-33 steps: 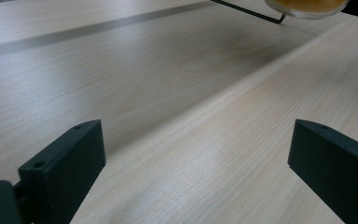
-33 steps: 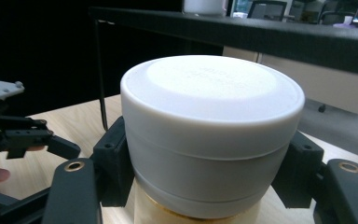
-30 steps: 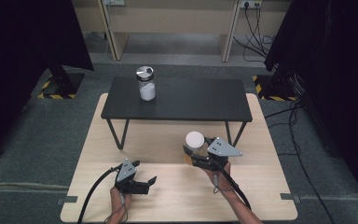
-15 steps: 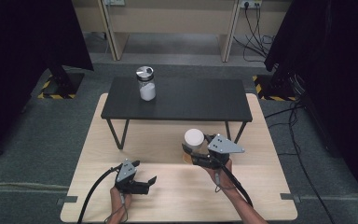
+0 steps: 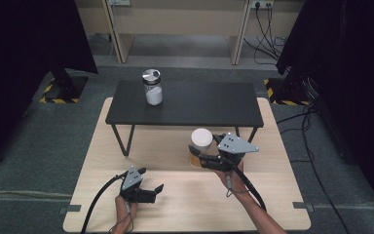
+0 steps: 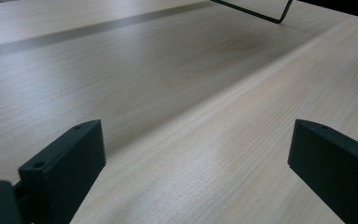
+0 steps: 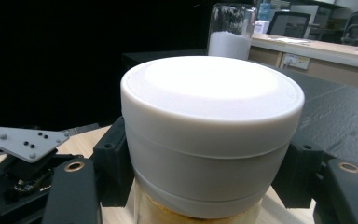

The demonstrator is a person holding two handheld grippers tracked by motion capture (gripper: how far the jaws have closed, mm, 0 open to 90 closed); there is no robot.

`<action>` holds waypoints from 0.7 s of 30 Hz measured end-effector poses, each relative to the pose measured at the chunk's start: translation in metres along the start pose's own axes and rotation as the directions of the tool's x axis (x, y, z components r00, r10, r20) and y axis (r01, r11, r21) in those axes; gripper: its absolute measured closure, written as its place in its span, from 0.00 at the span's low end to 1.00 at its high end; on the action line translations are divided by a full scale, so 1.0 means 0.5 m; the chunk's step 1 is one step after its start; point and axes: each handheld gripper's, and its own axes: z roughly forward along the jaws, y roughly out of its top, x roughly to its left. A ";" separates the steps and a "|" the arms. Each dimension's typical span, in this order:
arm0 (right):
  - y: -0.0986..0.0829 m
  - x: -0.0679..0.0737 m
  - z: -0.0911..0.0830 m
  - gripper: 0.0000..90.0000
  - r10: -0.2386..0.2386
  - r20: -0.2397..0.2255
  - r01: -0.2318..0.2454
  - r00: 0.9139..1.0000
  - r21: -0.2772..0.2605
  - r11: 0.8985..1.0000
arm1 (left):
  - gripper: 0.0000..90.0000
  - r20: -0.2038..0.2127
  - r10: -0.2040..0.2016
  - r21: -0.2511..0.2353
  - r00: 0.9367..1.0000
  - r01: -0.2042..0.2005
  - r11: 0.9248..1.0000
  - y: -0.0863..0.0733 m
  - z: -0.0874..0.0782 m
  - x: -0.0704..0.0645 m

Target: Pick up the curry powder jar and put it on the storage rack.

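Right hand-held gripper (image 5: 200,157) is clamped on the white-lidded jar (image 5: 201,145), jaws on either side just below the lid, jar held above the worktop (image 5: 272,204) near the black bench (image 5: 209,105). Keep it upright and squeeze steadily; a tilt could let that smooth wall slip. Left hand-held gripper (image 5: 152,191) rests low, jaws spread, holding nothing.
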 end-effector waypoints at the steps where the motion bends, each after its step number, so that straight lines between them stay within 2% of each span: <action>1: 0.004 -0.002 0.000 0.39 0.000 -0.004 0.000 1.000 0.000 1.000 | 0.04 0.000 0.000 0.000 1.000 0.000 1.000 0.000 0.000 0.000; 13: 0.071 -0.028 0.000 0.39 0.013 -0.036 -0.014 0.999 -0.032 0.999 | 0.04 0.000 -0.002 0.000 1.000 0.002 1.000 0.000 0.000 0.000; 21: 0.134 -0.042 0.029 0.39 -0.002 -0.030 0.001 1.000 -0.041 0.999 | 0.04 0.001 -0.004 0.000 1.000 0.004 1.000 0.000 0.000 0.000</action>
